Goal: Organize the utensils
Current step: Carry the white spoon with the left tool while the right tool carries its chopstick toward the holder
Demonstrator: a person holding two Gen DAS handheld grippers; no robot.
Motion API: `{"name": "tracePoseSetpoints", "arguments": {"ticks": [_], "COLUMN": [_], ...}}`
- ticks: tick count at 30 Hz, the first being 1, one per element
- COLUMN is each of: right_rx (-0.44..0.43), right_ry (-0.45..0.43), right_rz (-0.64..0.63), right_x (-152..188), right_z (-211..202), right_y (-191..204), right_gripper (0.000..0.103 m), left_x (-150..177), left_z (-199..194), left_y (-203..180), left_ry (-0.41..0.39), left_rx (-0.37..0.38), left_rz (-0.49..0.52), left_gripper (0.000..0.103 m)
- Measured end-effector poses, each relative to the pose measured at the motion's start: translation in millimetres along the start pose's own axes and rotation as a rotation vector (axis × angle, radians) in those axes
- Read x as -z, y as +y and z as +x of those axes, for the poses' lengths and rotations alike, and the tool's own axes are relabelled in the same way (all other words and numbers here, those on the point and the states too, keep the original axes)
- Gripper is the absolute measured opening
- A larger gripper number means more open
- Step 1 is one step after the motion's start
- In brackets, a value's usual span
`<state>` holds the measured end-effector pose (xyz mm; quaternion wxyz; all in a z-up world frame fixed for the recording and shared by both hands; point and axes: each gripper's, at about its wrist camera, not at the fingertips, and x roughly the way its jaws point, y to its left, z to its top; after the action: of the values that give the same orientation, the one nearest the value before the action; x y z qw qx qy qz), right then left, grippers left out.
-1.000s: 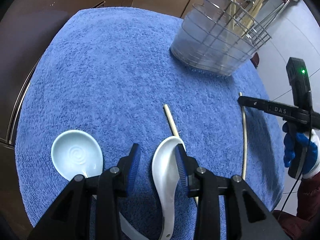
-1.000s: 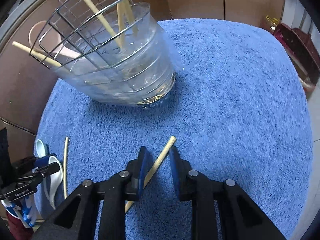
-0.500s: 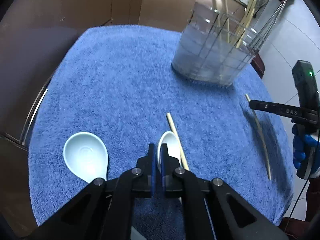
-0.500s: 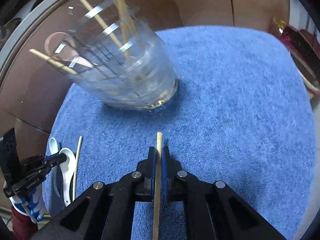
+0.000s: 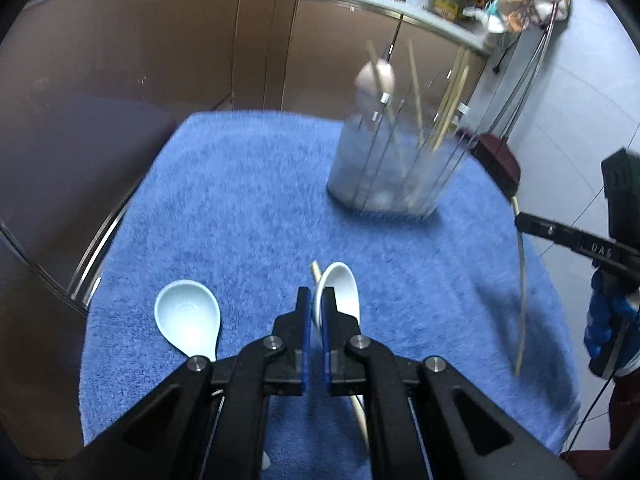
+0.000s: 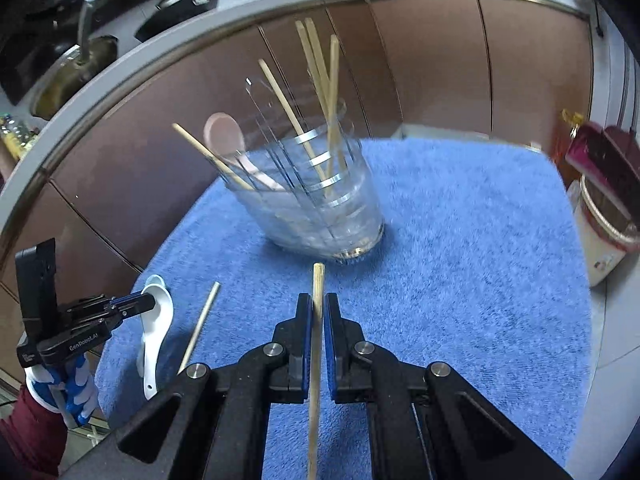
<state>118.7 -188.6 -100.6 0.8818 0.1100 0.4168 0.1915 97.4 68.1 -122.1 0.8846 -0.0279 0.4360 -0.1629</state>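
My left gripper (image 5: 315, 300) is shut on a white ceramic spoon (image 5: 340, 288) and holds it above the blue towel (image 5: 248, 208); the spoon also shows hanging from it in the right wrist view (image 6: 154, 332). My right gripper (image 6: 318, 304) is shut on a wooden chopstick (image 6: 316, 344), lifted off the towel; it shows in the left wrist view (image 5: 521, 280) too. A clear utensil holder with a wire insert (image 6: 320, 208) stands at the towel's far side, holding several chopsticks and a pink spoon (image 6: 226, 136).
A pale blue spoon (image 5: 188, 318) lies on the towel at left. A second chopstick (image 6: 200, 326) lies on the towel between the grippers. Brown cabinets (image 6: 420, 76) stand behind. A rice cooker (image 6: 604, 240) stands off the towel at right.
Both grippers closed, the left on the white spoon and the right on the chopstick, then lifted them off the towel and tilted up toward the holder.
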Motion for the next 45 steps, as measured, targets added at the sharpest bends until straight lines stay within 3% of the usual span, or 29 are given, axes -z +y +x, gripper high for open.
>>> {"name": "tracePoseSetpoints", "arguments": {"ticks": [10,19,26,45], "right_rx": [-0.02,-0.047,-0.051,-0.019], "right_ry": [-0.22,-0.353,-0.367,-0.31], "right_rz": [-0.085,-0.124,-0.14,-0.108], "right_x": [-32,-67,-67,-28], "right_z": [-55,-82,-81,-71], "right_y": [39,58,65,61], "right_gripper": [0.006,0.006,0.006,0.006], "left_x": [-35,-72,-73,-36], "left_z": [-56,-79,-75,-93], "left_y": [-25,-44,-54,-74], "left_ry": [-0.206,-0.369,-0.387,-0.444], "left_rx": [0.031,-0.022,-0.054,-0.18], "left_rz": [-0.015,-0.009,-0.007,0.054], "left_gripper": [0.004,0.004,0.004,0.004]}}
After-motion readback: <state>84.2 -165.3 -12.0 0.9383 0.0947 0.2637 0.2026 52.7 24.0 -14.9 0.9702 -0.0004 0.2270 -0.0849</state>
